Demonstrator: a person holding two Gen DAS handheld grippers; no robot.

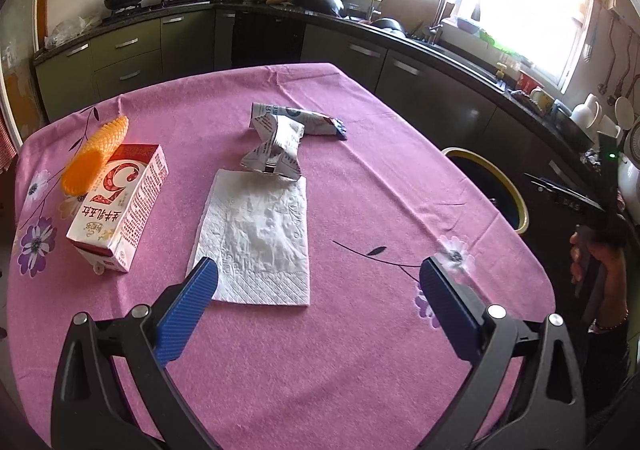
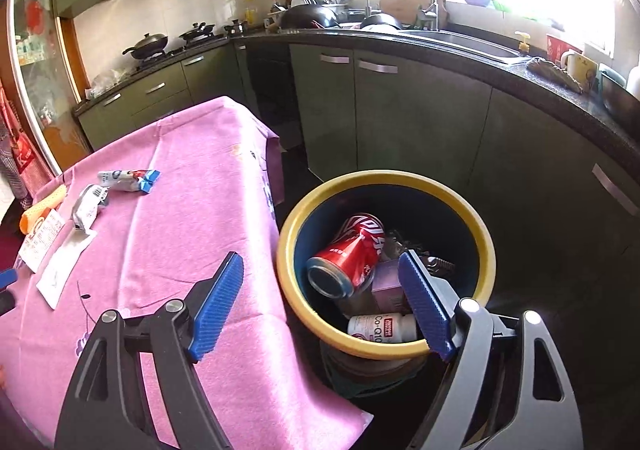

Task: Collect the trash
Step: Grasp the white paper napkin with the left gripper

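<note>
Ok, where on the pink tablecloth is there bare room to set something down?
Bare: the near strip below the napkin, and the right side toward the trash bin. Crowded: the left, with milk carton and orange foam net, and mid-table wrappers.

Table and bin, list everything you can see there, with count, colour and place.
Napkin: one, white, flat on the tablecloth, nearest the left hand-held gripper.
Milk carton: one, red and white, lying left of the napkin.
Foam fruit net: one, orange, resting on the carton's far end.
Crumpled wrappers: two, silver-white with print, beyond the napkin.
Tablecloth: one, pink with purple flowers.
Bin: one, yellow rim, dark inside, beside the table.
Soda can: one, red, in the bin.
Pill bottle: one, white, in the bin.
Small box: one, lilac, in the bin.
Left hand-held gripper: blue pads, open over the napkin.
Right hand-held gripper: blue pads, open above the bin.
</note>
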